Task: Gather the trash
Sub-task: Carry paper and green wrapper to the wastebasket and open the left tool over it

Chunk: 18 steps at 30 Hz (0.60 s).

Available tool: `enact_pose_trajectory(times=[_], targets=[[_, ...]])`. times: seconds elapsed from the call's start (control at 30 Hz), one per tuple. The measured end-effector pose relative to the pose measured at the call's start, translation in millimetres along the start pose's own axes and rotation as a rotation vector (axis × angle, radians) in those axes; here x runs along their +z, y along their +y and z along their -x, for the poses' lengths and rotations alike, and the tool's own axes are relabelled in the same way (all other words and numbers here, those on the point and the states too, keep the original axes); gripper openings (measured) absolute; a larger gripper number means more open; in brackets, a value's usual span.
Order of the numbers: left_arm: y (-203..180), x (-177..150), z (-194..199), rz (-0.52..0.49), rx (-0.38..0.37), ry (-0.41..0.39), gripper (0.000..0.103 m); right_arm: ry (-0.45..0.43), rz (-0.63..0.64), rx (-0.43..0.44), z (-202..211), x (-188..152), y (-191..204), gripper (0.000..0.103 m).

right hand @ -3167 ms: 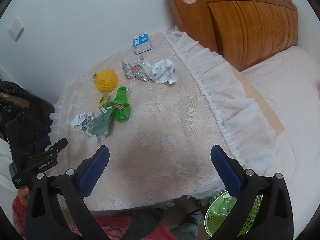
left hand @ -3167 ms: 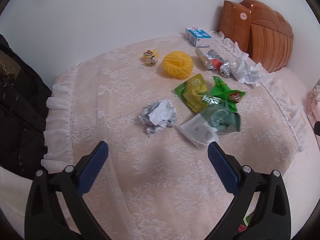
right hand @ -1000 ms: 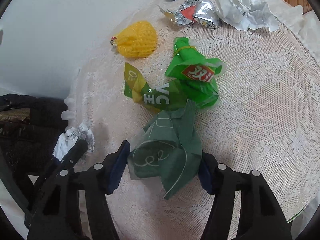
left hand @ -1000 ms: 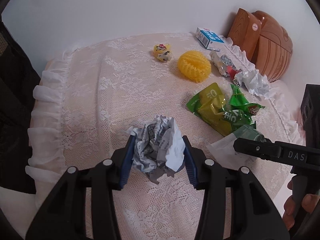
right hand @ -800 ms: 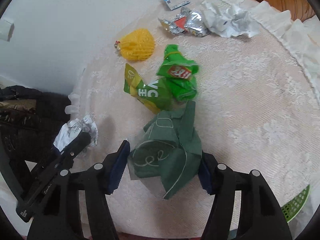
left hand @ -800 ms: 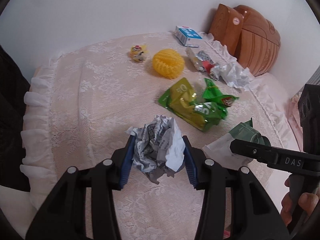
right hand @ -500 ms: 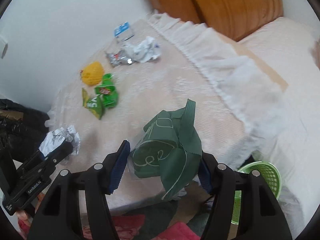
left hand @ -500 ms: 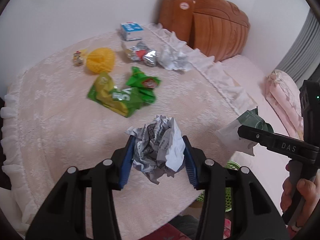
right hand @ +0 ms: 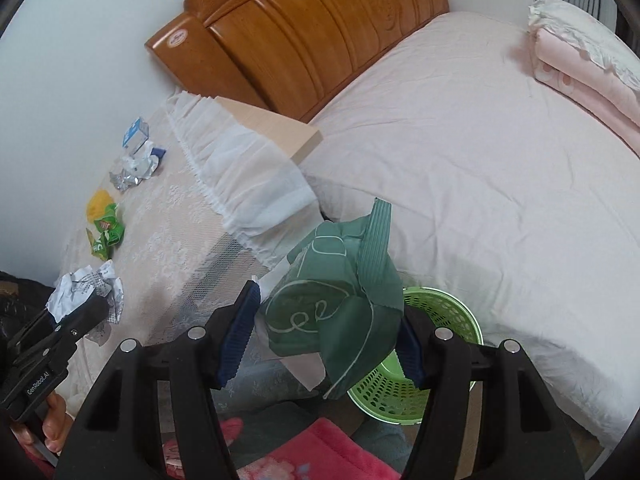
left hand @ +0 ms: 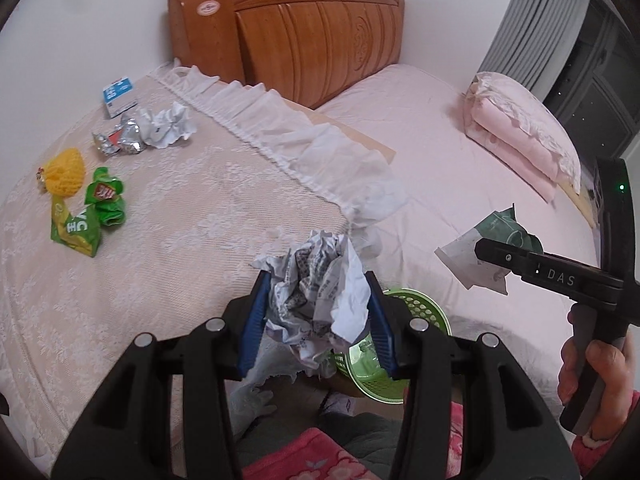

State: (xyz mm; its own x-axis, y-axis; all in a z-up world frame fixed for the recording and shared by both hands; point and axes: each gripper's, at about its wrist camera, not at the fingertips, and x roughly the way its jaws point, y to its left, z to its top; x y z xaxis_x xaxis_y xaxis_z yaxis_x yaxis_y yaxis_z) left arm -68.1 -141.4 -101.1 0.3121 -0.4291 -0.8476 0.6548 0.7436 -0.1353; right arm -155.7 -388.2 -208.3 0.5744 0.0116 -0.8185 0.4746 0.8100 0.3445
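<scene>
Both grippers now hang off the lace-covered table, above the green basket beside the bed. The left gripper carries the crumpled paper away from the table; the right gripper carries the dark green wrapper.

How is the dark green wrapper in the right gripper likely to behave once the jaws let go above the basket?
The dark green wrapper looks thin and floppy: it folds and hangs past the right gripper. It is probably very light, so it may flutter rather than drop straight. The green basket sits below, partly hidden, so a miss seems possible.
</scene>
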Motion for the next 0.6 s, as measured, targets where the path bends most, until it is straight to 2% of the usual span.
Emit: enact_pose_trajectory(times=[0.2,0.37,0.6], targets=[[-40,-6,-24,-0.077,-0.039,0.068,0.045,0.000,-0.055,-0.012,8,-10,-33,0.063],[-81,-19,-67,-0.157,-0.086,0.172,0.045,0.029,-0.084,-0.047,11,-23,-60,0.063],[-123,-38,-104,-0.207,-0.146,0.270,0.045,0.064,-0.138,-0.087,15,-44,-96,0.063]])
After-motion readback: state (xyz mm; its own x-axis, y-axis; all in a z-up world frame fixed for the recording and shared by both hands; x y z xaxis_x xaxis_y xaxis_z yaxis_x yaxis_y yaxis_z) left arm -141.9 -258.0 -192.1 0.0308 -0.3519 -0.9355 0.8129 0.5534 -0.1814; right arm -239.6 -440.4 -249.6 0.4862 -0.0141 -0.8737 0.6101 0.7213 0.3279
